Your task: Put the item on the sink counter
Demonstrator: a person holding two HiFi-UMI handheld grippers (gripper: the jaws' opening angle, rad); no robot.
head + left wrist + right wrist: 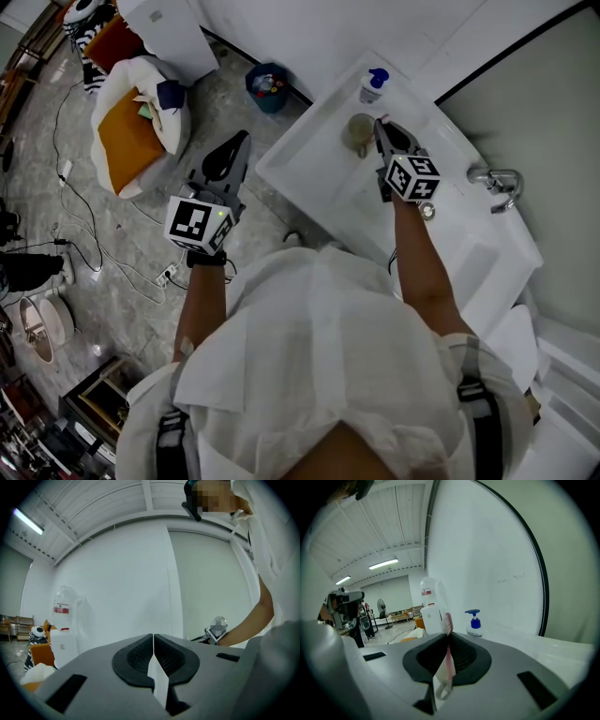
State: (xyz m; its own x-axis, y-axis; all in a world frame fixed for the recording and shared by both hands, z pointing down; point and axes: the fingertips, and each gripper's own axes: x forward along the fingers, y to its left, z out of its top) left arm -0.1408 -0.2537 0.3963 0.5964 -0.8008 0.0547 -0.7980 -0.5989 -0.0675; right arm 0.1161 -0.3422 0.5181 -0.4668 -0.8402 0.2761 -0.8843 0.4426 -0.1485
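A pink and white toothbrush (448, 641) stands upright between the jaws of my right gripper (448, 654), which is shut on it, bristle head uppermost. In the head view the right gripper (382, 131) hovers over the far end of the white sink counter (302, 165), right beside a greyish cup (357, 133). The brush itself is not visible in the head view. My left gripper (234, 150) is held out over the floor, left of the counter. Its jaws (153, 654) are shut with nothing between them.
A blue-pump soap bottle (373, 86) (475, 622) stands at the counter's far corner. The chrome tap (497, 180) is on the right by the basin. On the floor lie a blue bin (269, 86), a white bag with orange contents (131, 127) and cables.
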